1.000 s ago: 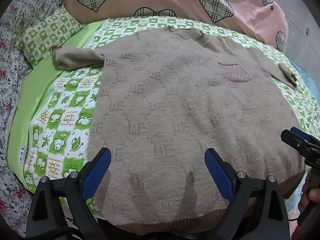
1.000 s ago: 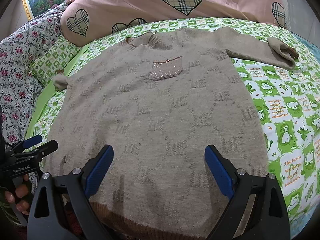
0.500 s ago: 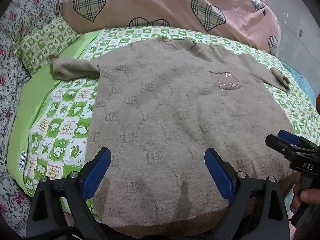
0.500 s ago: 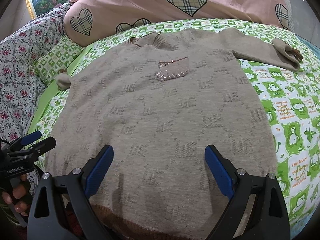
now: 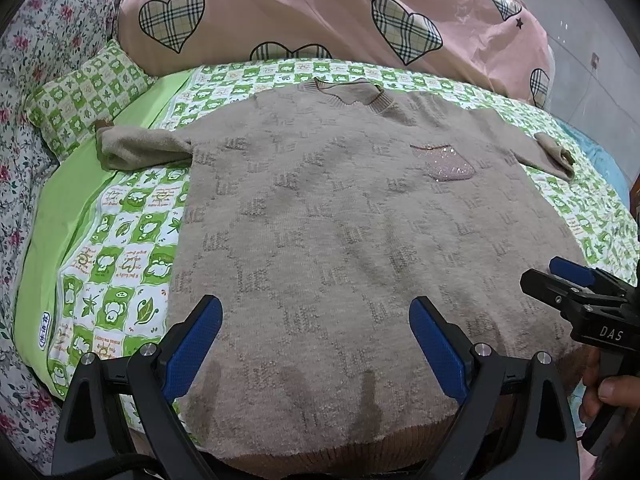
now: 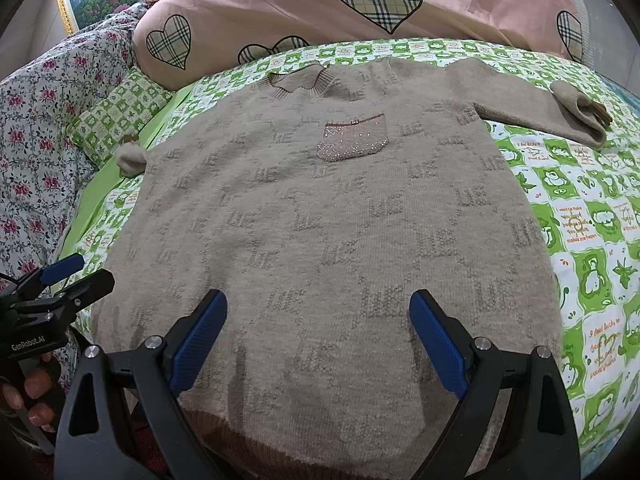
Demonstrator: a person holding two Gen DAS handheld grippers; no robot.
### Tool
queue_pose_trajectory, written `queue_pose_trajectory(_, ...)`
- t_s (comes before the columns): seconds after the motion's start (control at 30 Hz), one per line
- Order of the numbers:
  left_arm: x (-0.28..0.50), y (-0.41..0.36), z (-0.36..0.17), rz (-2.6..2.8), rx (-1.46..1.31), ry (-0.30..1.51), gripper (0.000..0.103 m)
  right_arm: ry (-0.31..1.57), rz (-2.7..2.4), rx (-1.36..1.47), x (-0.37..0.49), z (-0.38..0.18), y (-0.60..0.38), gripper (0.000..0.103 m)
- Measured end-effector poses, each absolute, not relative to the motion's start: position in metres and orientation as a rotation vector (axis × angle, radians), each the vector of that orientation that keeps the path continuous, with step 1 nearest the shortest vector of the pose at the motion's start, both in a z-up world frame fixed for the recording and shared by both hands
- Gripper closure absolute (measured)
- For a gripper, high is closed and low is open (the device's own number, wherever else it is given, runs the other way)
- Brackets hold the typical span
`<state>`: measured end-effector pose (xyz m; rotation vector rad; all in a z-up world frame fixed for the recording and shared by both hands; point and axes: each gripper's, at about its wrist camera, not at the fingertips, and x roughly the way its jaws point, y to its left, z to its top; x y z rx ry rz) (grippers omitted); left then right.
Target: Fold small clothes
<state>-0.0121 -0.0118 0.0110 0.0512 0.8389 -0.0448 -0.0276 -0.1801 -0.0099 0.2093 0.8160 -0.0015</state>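
A beige knit sweater (image 5: 340, 220) with a sparkly pink chest pocket (image 5: 446, 162) lies flat, front up, on the bed; it also shows in the right wrist view (image 6: 328, 232). Its sleeves stretch out to both sides, the cuffs (image 5: 132, 148) (image 6: 580, 114) bunched. My left gripper (image 5: 316, 340) is open and empty, hovering over the hem at the sweater's left part. My right gripper (image 6: 318, 338) is open and empty over the hem's right part. Each gripper shows in the other's view (image 5: 576, 292) (image 6: 60, 280).
The bed has a green-and-white checked sheet (image 6: 592, 216). A pink duvet with plaid hearts (image 5: 320, 20) lies beyond the collar. A checked pillow (image 5: 84, 96) and a floral cover (image 6: 36, 152) lie at the left. The bed's near edge is under the hem.
Both grippers have drawn back and risen a little from the sweater, so it looks farther away. Both stay open. The sweater has not moved.
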Motion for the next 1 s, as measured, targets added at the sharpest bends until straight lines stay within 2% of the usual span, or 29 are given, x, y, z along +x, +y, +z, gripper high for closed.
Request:
queue_pose_trajectory(0.8, 0.0, -0.013, 0.007, -0.069, 0.016, 0.876, 0.008, 0.908, -0.028, 0.192, -0.023, -0.013, -0.182, 0.01)
queue_pose_trajectory(1.0, 0.01, -0.002, 0.006, -0.17, -0.118, 0.851, 0.007, 0.868, -0.05, 0.232, -0.021, -0.008, -0.201, 0.01)
